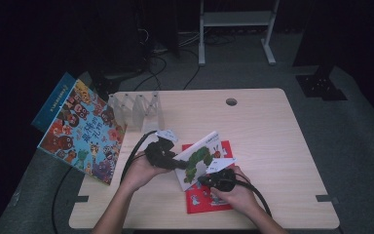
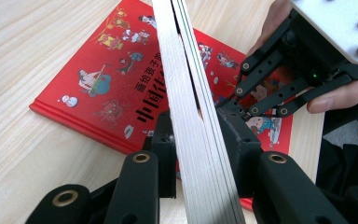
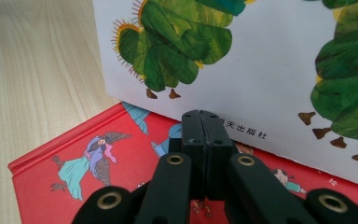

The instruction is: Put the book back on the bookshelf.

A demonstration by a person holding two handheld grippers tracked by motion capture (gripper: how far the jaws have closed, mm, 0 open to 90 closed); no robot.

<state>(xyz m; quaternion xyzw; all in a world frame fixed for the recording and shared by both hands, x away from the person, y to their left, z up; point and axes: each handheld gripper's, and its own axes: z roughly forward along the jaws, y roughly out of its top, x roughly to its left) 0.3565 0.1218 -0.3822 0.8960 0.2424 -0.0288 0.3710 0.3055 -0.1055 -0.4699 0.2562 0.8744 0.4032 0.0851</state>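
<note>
Gripping the caterpillar picture book from two sides, we list the tongs first. Left gripper: jaws narrow, straddling the page block at one edge; in the left gripper view the pads lie against the white pages and seem to pinch them. Right gripper: jaws fully together at the book's lower edge; whether a thin cover edge is caught between them we cannot tell.

Item held: white-covered book with green caterpillar, raised at a tilt above the red picture book, which lies flat on the wooden table.

Handling, as we judge it: light, stiff boards, glossy and likely slippery; the pages fan apart, so we take hold across the whole block near the spine, not by one leaf.

Further out: a clear book rack near the table's far left, and a large colourful animal book leaning over the left edge.

Obscured: the red book's title is partly covered; the caterpillar book's spine is hard to make out.
</note>
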